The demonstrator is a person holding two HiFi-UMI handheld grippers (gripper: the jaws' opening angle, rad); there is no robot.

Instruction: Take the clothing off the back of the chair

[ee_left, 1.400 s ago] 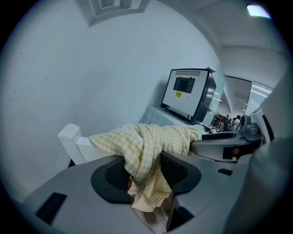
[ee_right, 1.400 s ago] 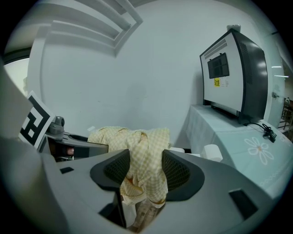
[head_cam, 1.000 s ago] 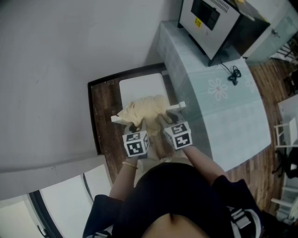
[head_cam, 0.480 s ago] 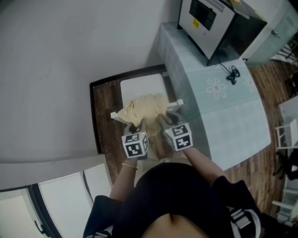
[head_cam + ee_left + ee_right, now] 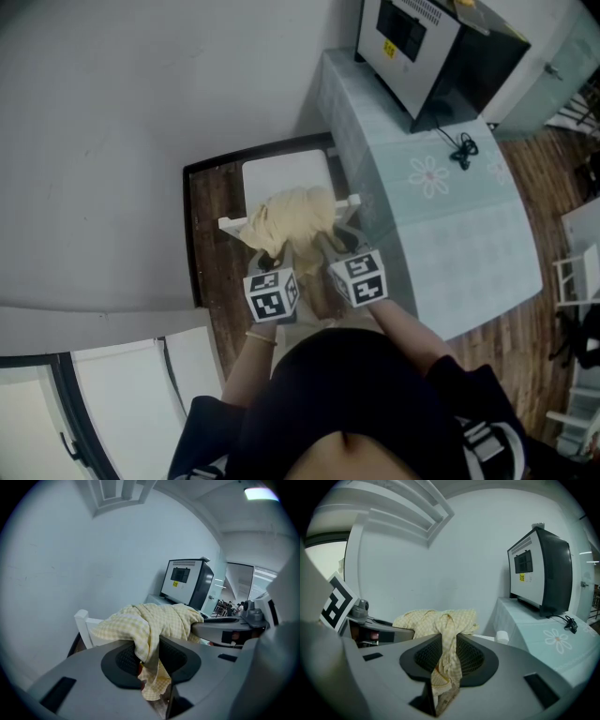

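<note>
We hold both claws out ahead of us, side by side and close together, each pointing forward and somewhat down. Our left claw [image 5: 270, 258] is clamped on a fold of cloth [image 5: 286, 217], which hangs down between the jaws. Our right claw [image 5: 325, 246] pinches another fold of it; its jaws have just been closing on the cloth. Our left forearm [image 5: 251, 361] and right forearm [image 5: 408, 328] reach forward.

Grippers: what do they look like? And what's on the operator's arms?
The left gripper and right gripper match: grey moulded shells, dark mesh-textured pads, each topped by a white cube with black square markers. The person wears dark short sleeves and a thin bracelet on the left wrist.
</note>
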